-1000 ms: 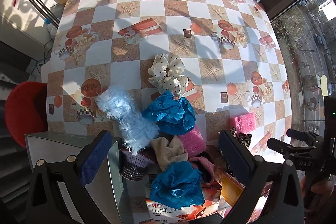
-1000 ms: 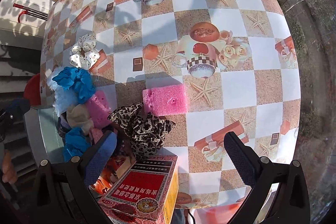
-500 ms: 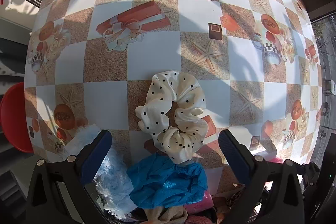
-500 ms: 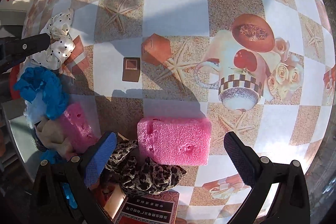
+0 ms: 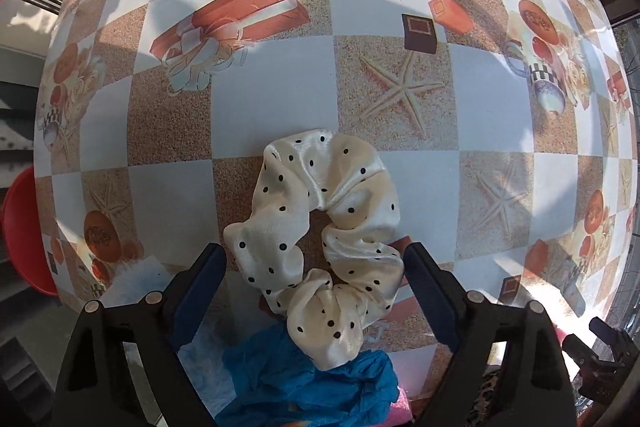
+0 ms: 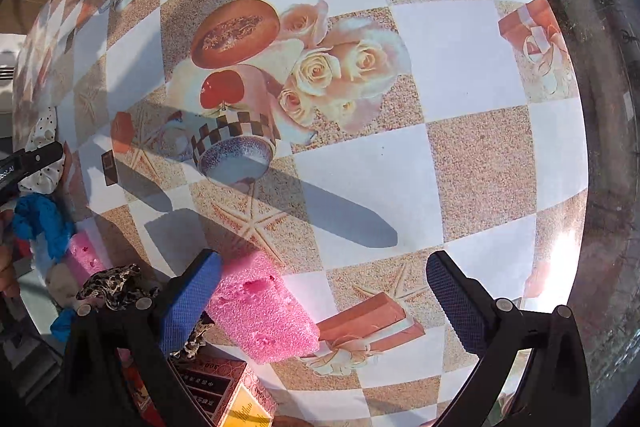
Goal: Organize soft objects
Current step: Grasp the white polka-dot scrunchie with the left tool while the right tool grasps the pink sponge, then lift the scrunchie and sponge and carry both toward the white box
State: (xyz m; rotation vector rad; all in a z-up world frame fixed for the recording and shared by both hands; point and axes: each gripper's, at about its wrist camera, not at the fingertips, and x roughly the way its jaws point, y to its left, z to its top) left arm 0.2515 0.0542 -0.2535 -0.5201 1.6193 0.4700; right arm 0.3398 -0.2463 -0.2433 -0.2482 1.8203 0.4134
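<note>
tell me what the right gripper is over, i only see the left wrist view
Observer: The right gripper is open over a pink sponge, which lies off-centre in the gap, by its left finger.
Operator: is anything crowding it
Observer: A leopard scrunchie lies bunched just past that left finger, on the far side from the gap.
Operator: anything below the sponge
Observer: A red box with printed text lies at the near edge, beside the pink sponge's near corner.
</note>
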